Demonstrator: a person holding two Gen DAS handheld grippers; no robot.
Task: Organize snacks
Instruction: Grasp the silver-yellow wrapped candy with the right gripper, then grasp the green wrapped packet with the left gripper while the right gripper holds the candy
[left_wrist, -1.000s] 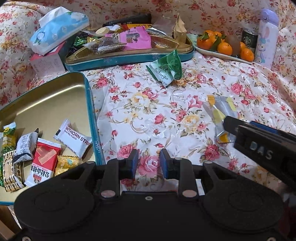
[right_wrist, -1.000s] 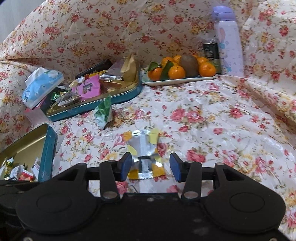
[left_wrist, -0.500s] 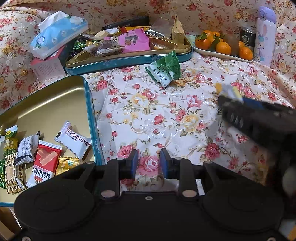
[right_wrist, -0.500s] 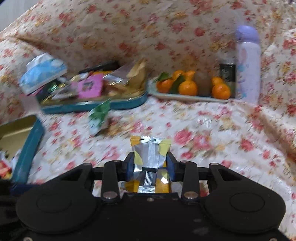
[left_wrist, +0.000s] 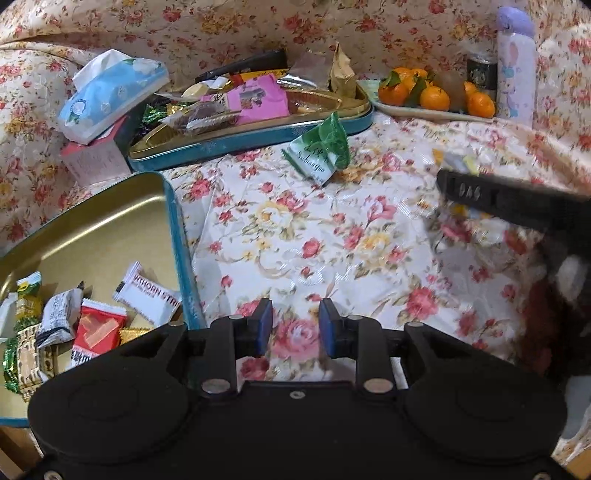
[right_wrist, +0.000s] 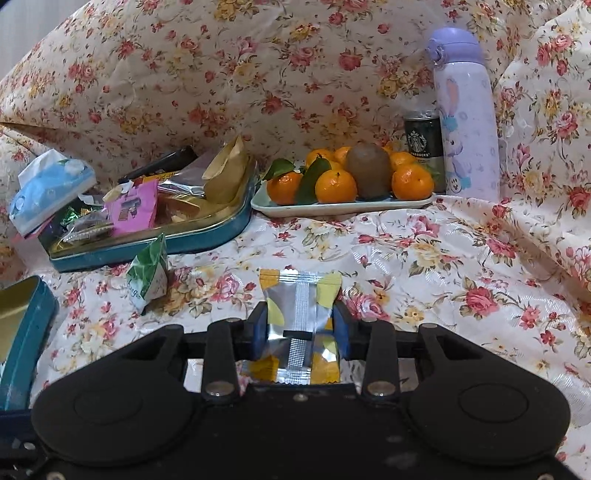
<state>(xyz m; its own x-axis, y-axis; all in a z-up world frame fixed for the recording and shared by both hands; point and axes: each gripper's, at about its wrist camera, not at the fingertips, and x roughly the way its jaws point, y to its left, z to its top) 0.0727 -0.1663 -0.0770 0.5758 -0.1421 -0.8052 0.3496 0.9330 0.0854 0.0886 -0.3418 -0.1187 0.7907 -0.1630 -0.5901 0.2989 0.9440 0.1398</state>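
My right gripper (right_wrist: 300, 326) is shut on a silver and yellow snack packet (right_wrist: 300, 295) and holds it above the floral cloth. In the left wrist view the right gripper (left_wrist: 476, 192) shows at the right with the packet (left_wrist: 456, 162) at its tip. My left gripper (left_wrist: 295, 326) is open and empty, low over the cloth beside the near teal tin (left_wrist: 181, 236), which holds several wrapped snacks (left_wrist: 146, 293). A green snack packet (left_wrist: 321, 151) (right_wrist: 149, 275) lies on the cloth in front of the far teal tin (left_wrist: 258, 134) (right_wrist: 184, 236), which is piled with snacks.
A blue tissue pack (left_wrist: 110, 92) sits on a box at the far left. A plate of oranges (right_wrist: 343, 205) with a kiwi, a Starbucks can (right_wrist: 423, 142) and a purple bottle (right_wrist: 465, 114) stand at the back right. Floral cloth rises behind.
My right gripper closed on the silver and yellow packet and lifted it off the cloth. My left gripper has stayed in place, open.
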